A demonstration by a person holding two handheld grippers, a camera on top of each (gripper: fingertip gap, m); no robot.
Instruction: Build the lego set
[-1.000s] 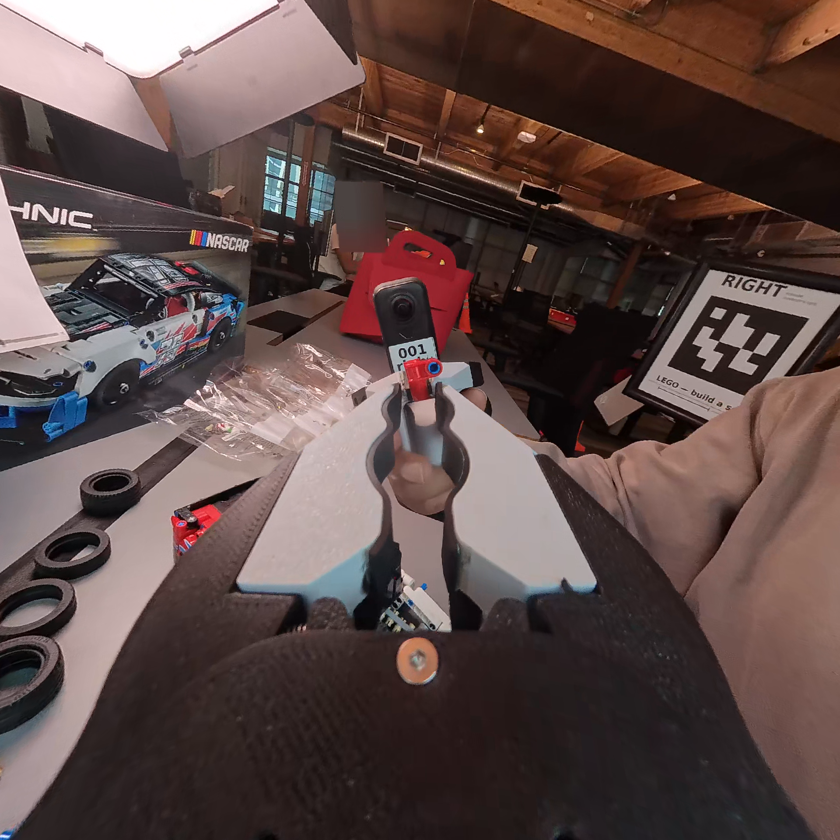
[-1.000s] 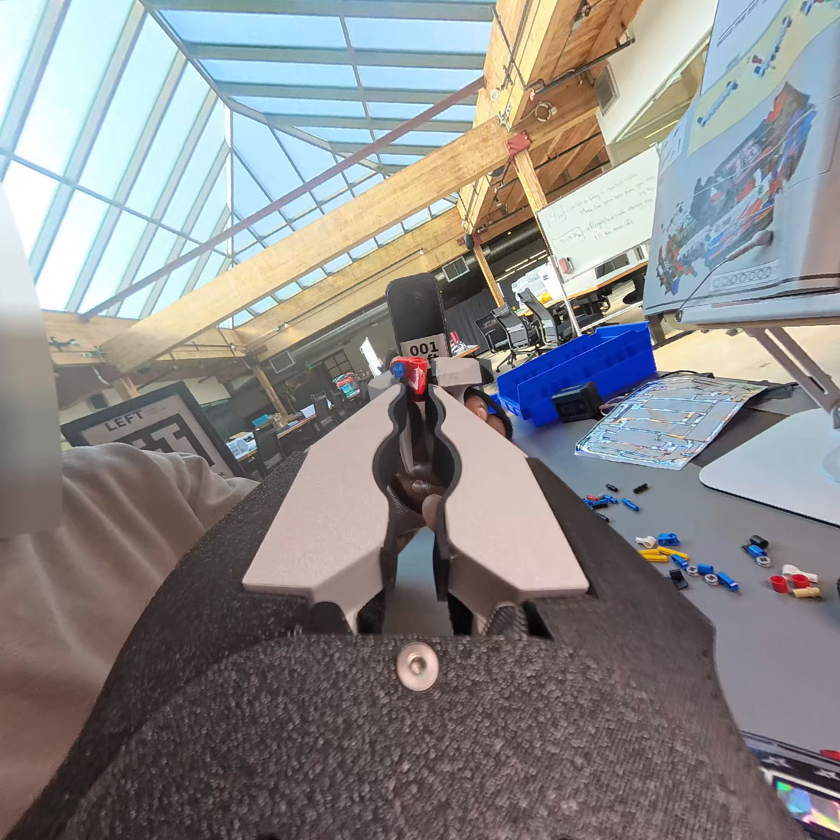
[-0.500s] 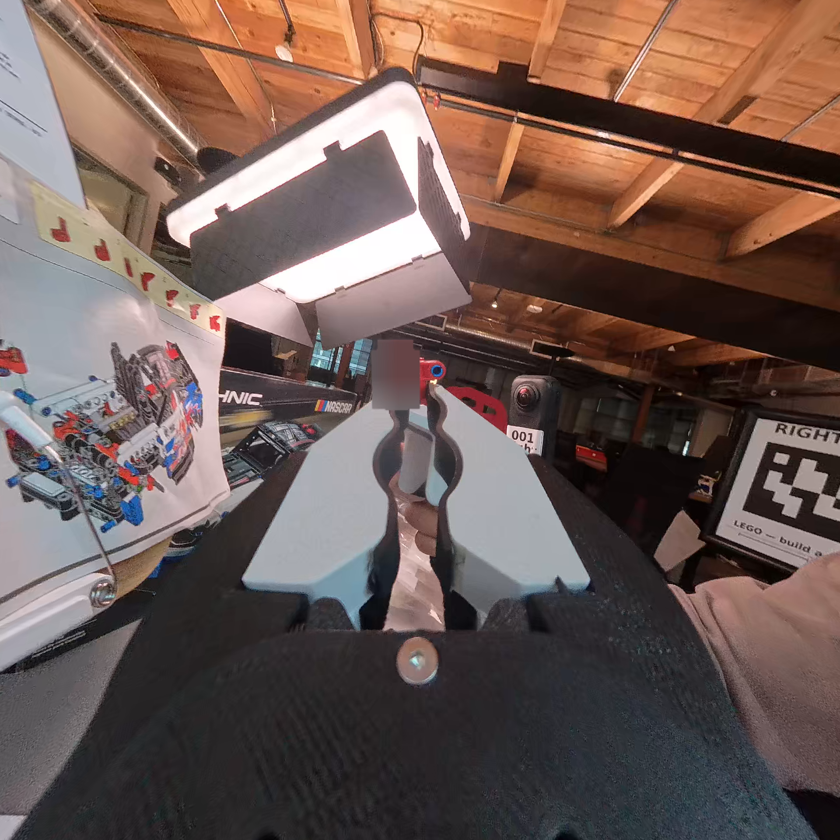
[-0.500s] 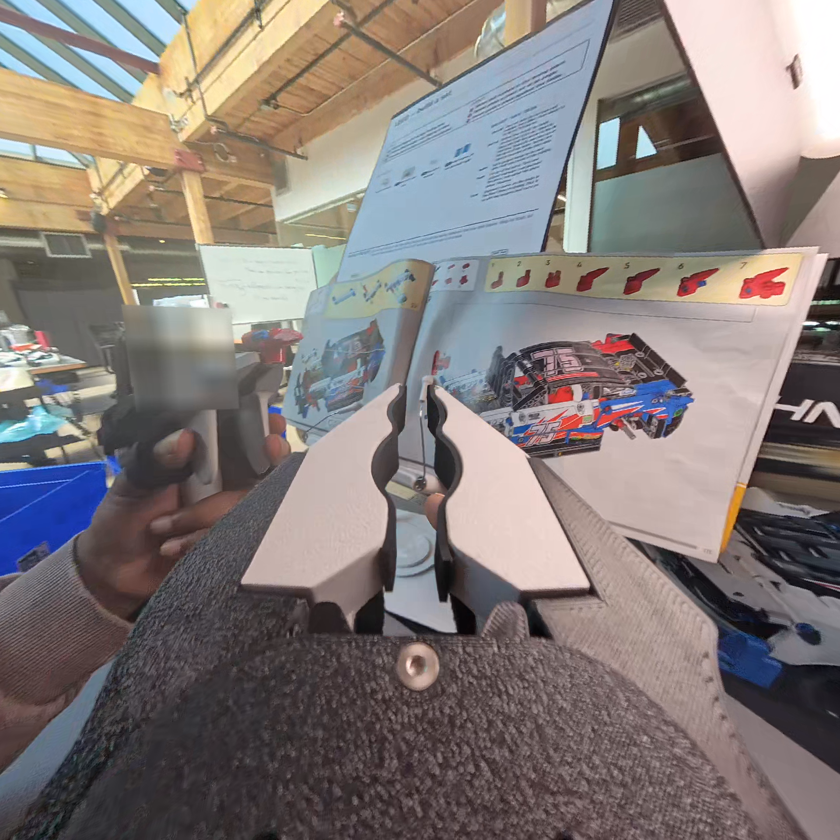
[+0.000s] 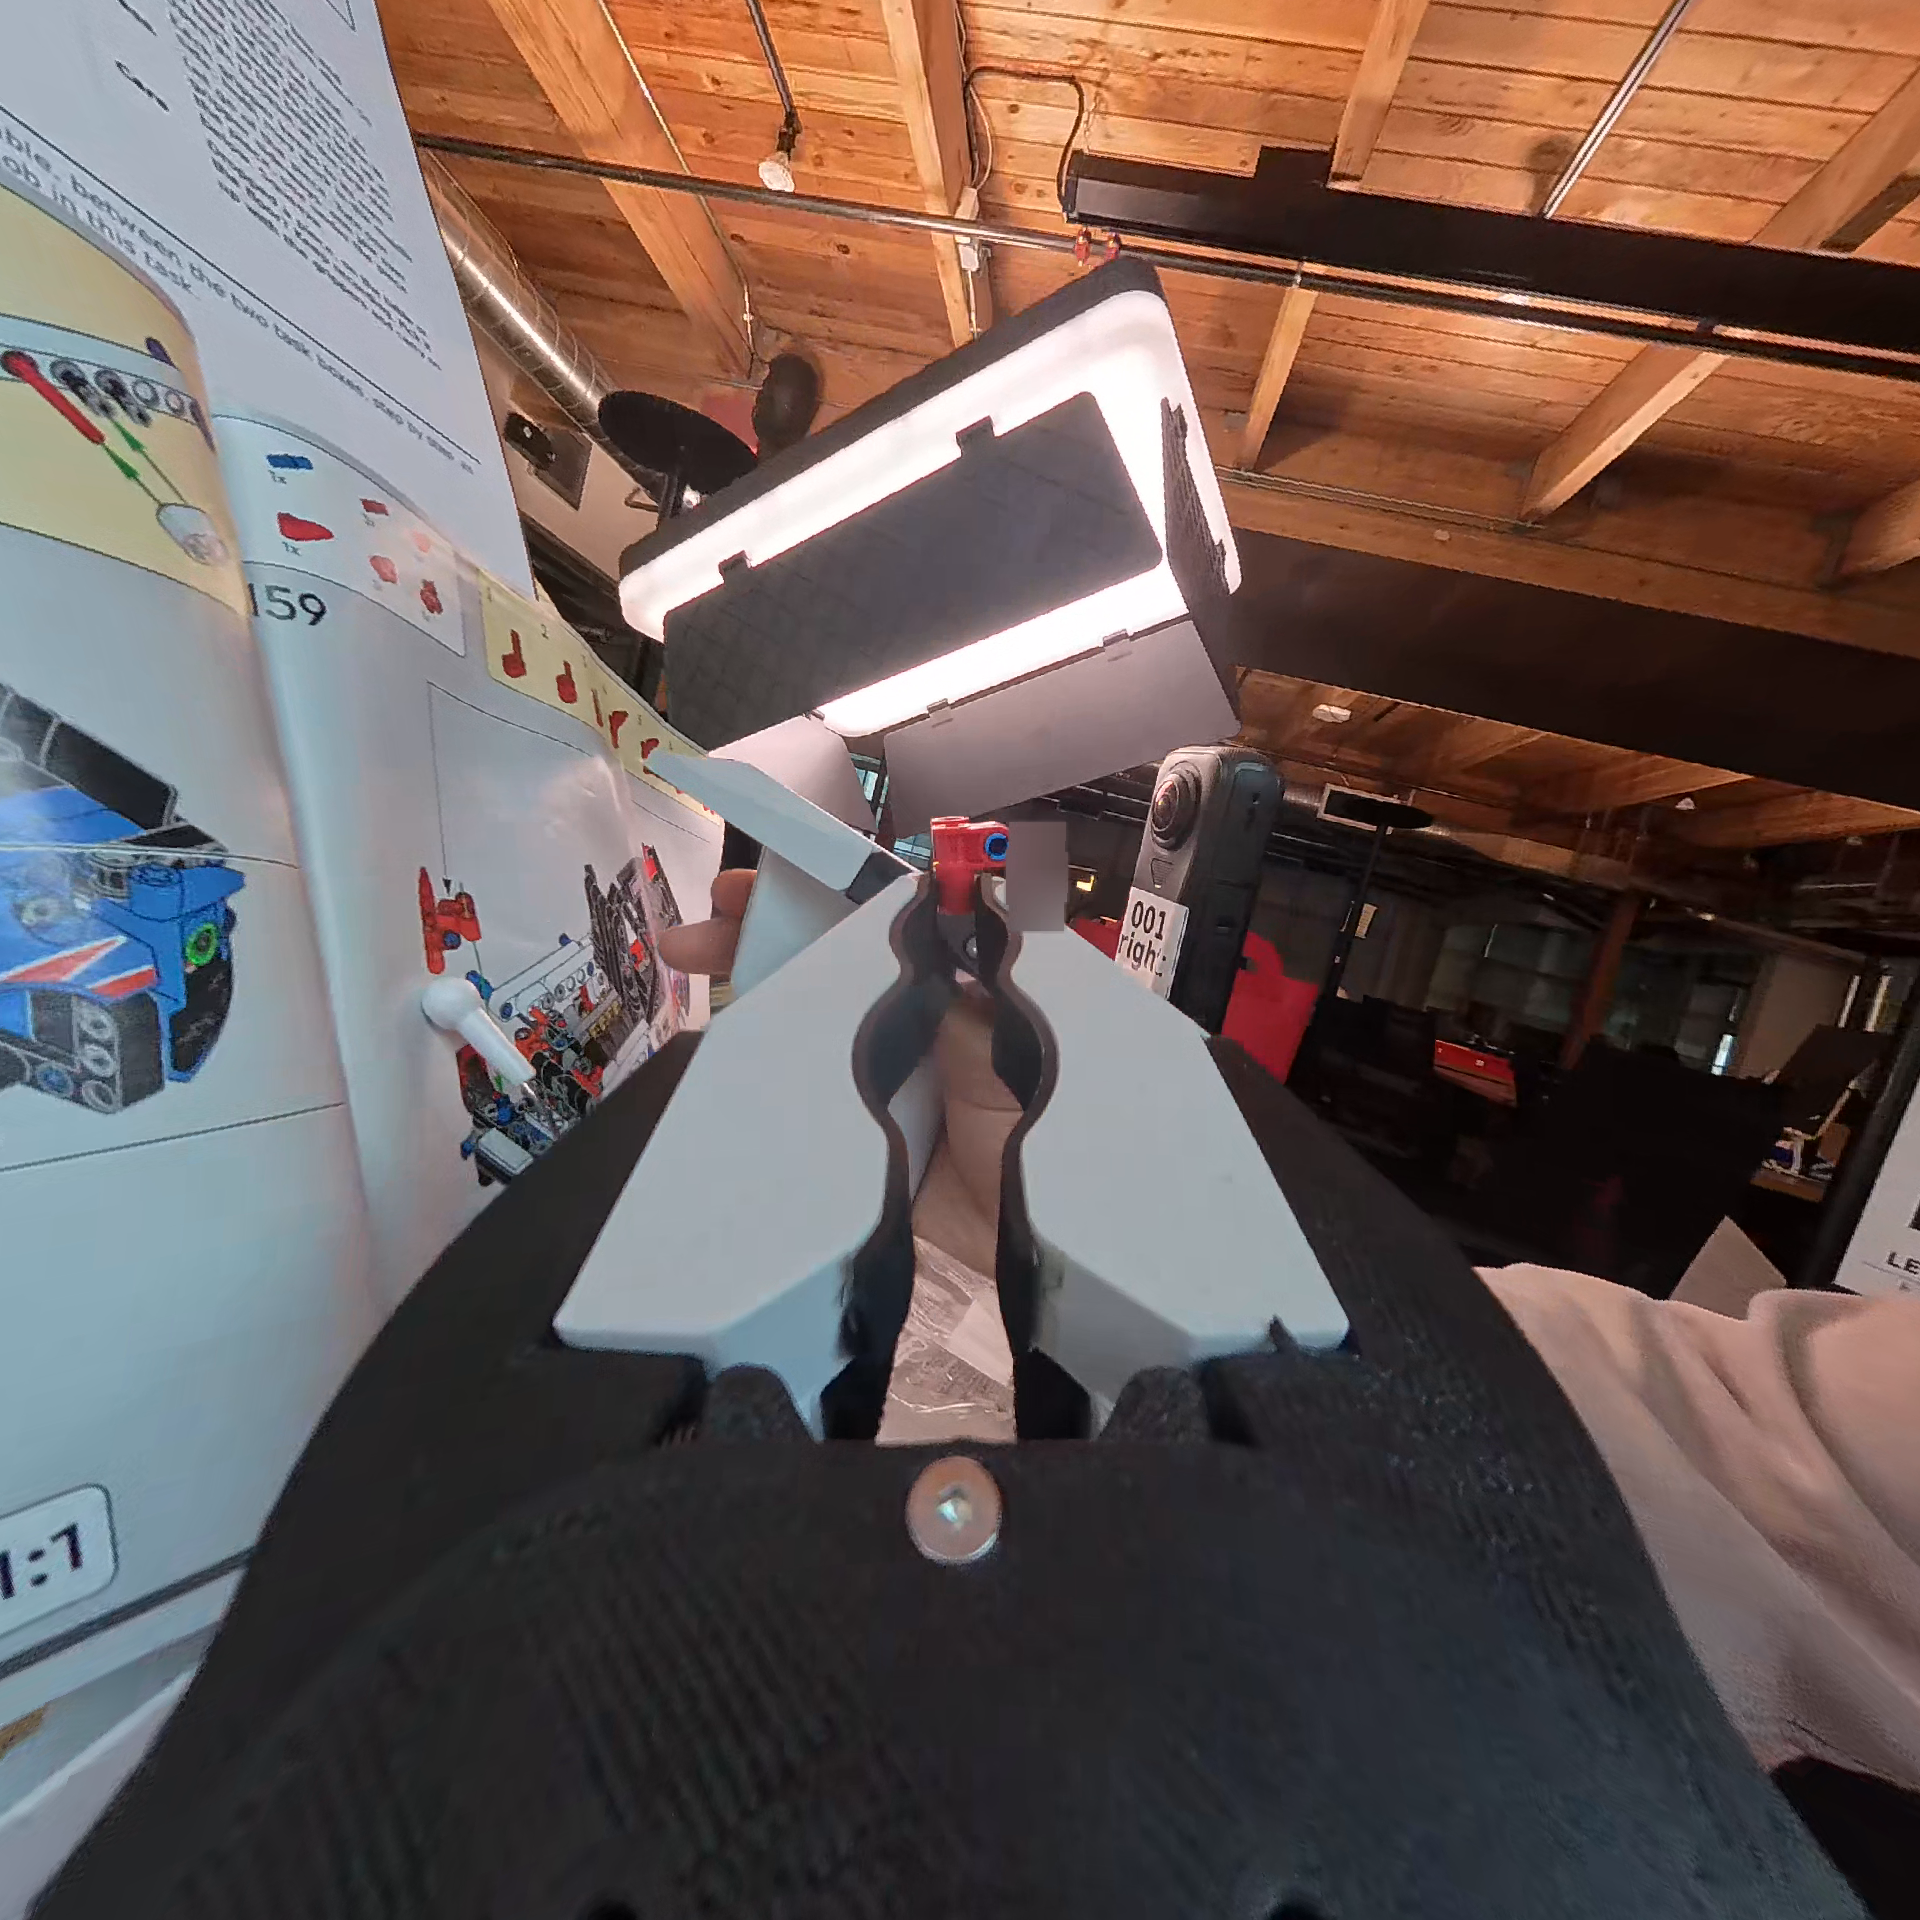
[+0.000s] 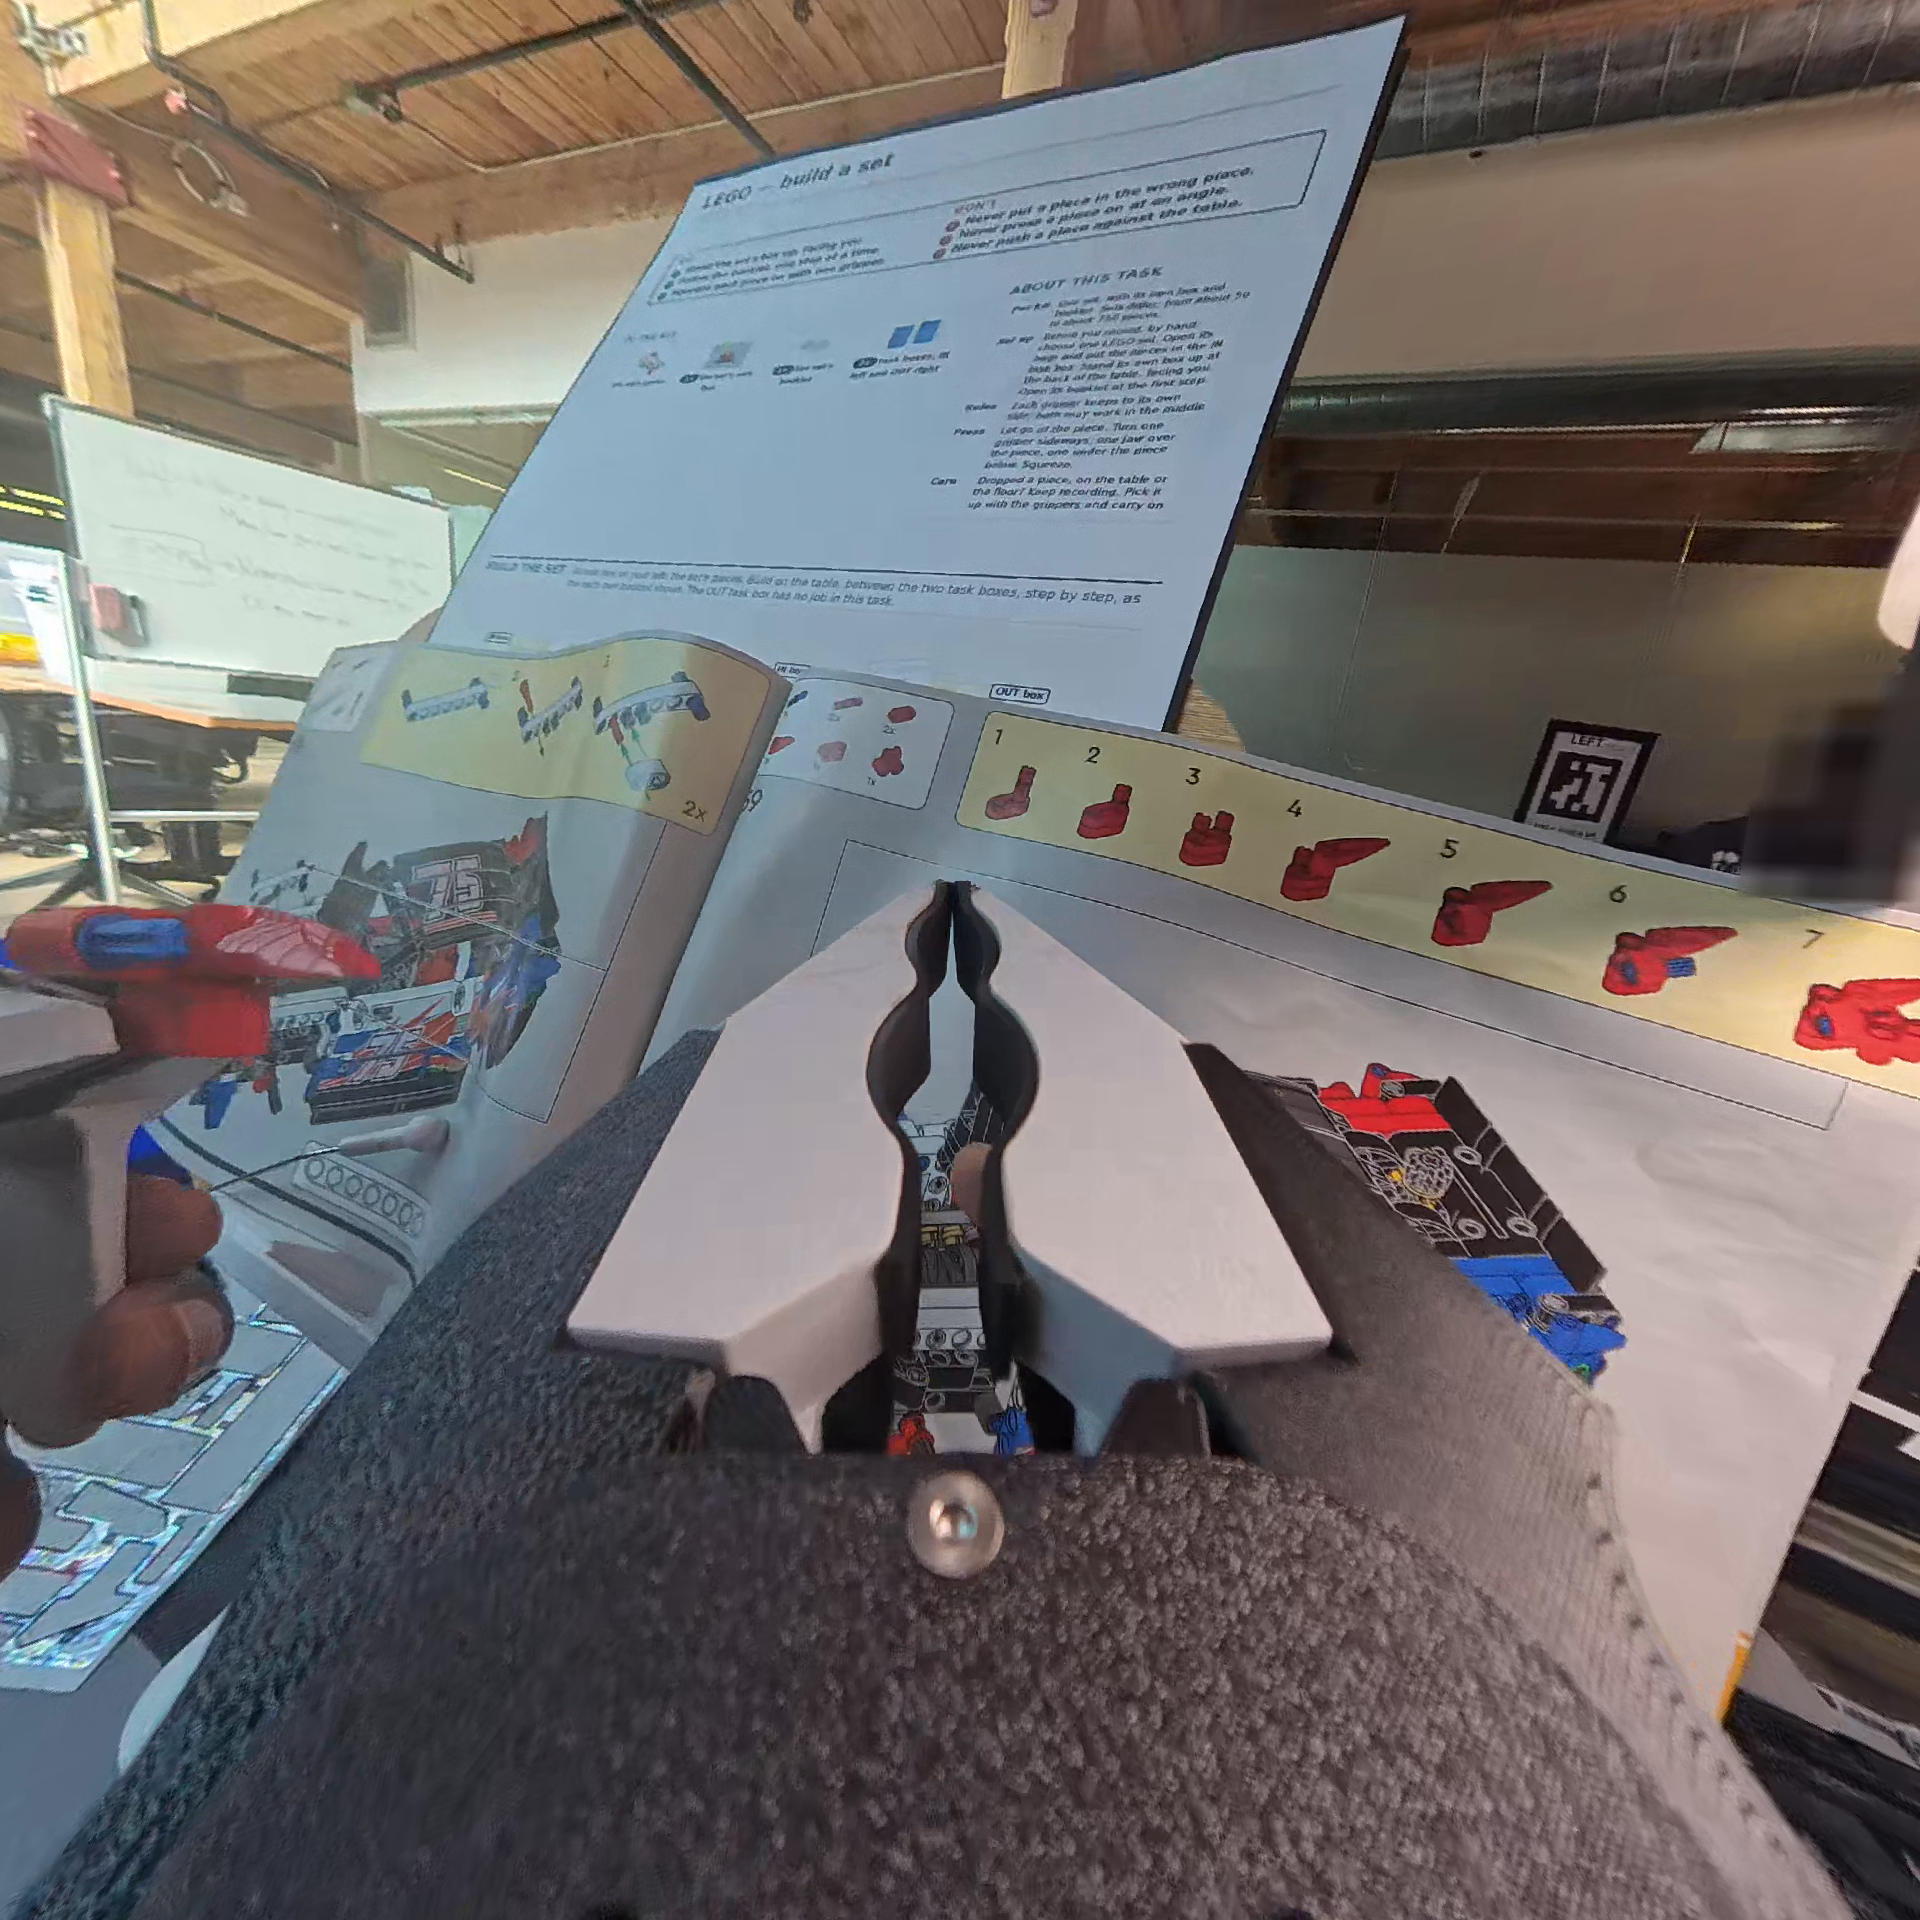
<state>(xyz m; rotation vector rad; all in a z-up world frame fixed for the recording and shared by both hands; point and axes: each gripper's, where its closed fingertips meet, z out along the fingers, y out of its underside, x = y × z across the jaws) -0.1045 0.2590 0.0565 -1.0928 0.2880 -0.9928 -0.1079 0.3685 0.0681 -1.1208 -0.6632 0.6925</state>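
Observation:
My left gripper is shut on a small red Lego piece with a blue pin in its top, which sticks out past the tips. The same piece shows at the far left of the right wrist view, held in the left gripper's fingers. My right gripper is shut and empty, pointing at the open instruction booklet. One of its fingers shows just left of the red piece in the left wrist view, apart from it.
The booklet stands close on the left. A white task sheet stands behind it. A lit lamp panel hangs above. A shiny sticker sheet lies on the table at lower left. A hand holds the left gripper. Across from one pair of fingers to the other is roughly 11 cm. About 15 cm separates my right fingertips from the lit lamp panel.
The two grippers met tip to tip at the red piece, then parted. Both swung toward the booklet. The right jaws, slightly apart half a second ago, are now closed and empty.

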